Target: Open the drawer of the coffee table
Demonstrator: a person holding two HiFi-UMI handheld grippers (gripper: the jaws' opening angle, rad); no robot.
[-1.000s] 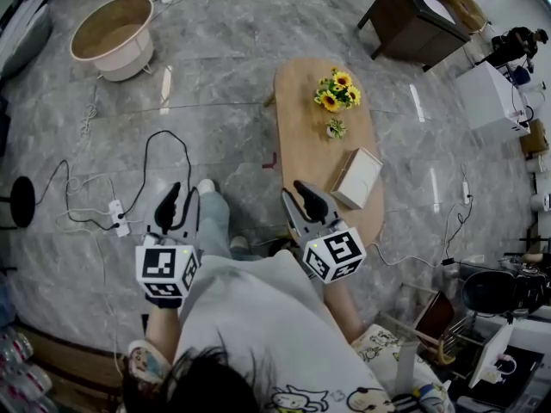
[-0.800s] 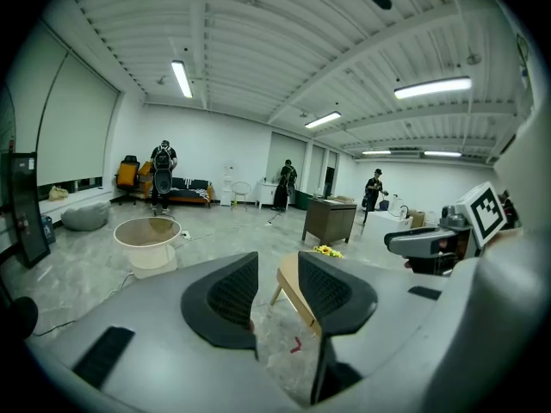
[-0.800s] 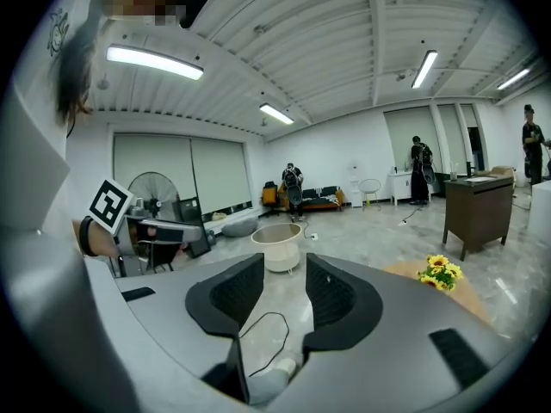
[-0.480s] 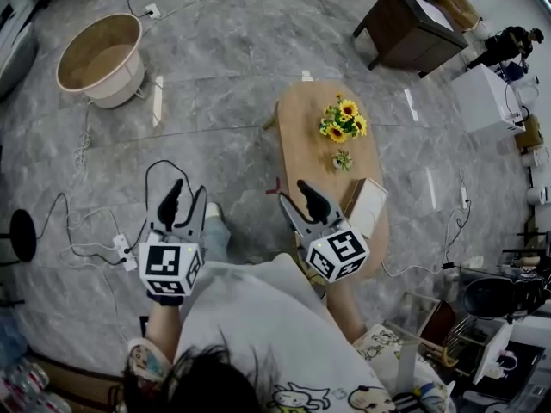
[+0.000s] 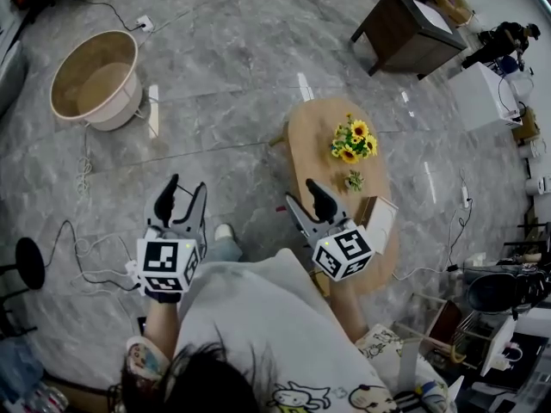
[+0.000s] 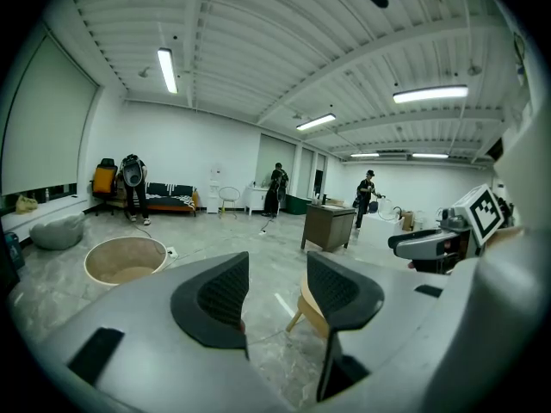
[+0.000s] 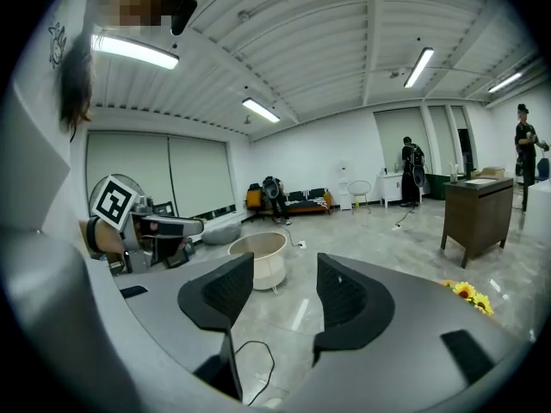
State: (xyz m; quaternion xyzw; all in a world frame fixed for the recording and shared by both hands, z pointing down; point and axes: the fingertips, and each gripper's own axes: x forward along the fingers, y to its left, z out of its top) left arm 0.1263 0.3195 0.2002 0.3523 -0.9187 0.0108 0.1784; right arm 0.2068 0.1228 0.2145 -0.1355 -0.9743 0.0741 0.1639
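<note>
Two hand-held grippers are seen from above a grey stone floor, with the coffee table point(image 5: 315, 136) set just ahead of the person and to the right. The left gripper point(image 5: 187, 184) is held over bare floor, well apart from the table. Its jaws are opening and already wide, and nothing is caught between them. In the left gripper view only floor and the table's end point(image 6: 312, 306) are framed past the fingers point(image 6: 222, 296).

The right gripper point(image 5: 301, 191) is pictured at the table's near left edge. Its jaws are likewise opening and wide, and nothing is held. Floor, a cable point(image 7: 250, 359) and a tub point(image 7: 258, 261) are seen beyond them.

Sunflowers point(image 5: 354, 140) are placed at the middle of the tabletop, with a small plant point(image 5: 354, 180) just nearer. A box point(image 5: 380, 221) is laid by the near right edge. The drawer itself cannot be made out in any view.

The tub point(image 5: 93, 77) is stood far off to the left, and a dark cabinet point(image 5: 405, 20) beyond the table's far end.
</note>
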